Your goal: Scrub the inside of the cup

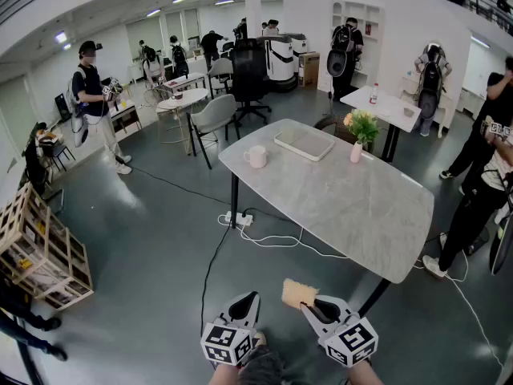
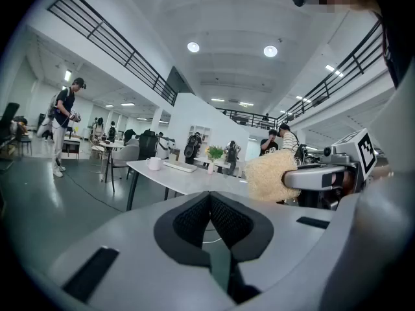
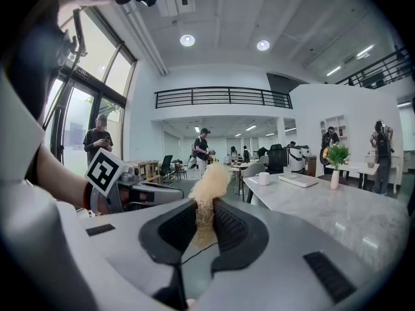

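Head view: both grippers hang short of the surface (image 1: pixel 345 207), with the cup (image 1: pixel 256 156) well apart at its far left corner.

My left gripper (image 1: pixel 247 297) has its jaws together on nothing; they must part before I can steady the cup. The cup sits near the corner edge, so I judge that a push from the right could send it off onto the floor. My right gripper (image 1: pixel 309 305) has its jaws clamped on the sponge (image 1: pixel 299 293) by a thin edge only, and hard scrubbing may pull it loose. The surface is bare between me and the cup. The tray (image 1: pixel 304 143) and the vase (image 1: pixel 356 151) crowd the cup's right side. The cables (image 1: pixel 264 239) on the floor could snag my feet.
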The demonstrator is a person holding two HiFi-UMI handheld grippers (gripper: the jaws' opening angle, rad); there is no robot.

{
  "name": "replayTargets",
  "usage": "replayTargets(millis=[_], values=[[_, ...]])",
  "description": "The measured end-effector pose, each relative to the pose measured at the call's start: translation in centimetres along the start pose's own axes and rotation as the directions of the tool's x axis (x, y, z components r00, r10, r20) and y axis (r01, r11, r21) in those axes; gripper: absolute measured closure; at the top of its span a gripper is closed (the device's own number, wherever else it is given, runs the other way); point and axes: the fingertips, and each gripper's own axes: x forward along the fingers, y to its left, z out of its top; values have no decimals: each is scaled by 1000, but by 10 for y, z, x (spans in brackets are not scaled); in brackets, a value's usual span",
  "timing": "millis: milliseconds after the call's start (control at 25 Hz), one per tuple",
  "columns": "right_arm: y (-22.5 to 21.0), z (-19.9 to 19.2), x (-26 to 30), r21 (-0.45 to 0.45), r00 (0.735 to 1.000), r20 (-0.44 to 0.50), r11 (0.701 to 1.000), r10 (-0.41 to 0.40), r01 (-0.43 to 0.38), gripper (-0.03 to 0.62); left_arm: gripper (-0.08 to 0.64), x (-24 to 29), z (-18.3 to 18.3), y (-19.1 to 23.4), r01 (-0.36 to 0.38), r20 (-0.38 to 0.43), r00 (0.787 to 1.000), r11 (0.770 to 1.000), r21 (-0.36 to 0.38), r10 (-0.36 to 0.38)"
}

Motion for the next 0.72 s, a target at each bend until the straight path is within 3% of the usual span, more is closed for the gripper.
replayTargets(millis=[720], values=[[-89,32,147,54,998,-27,996,-62,64,529,546,116,47,116,81,-70,995,996,46,-77]])
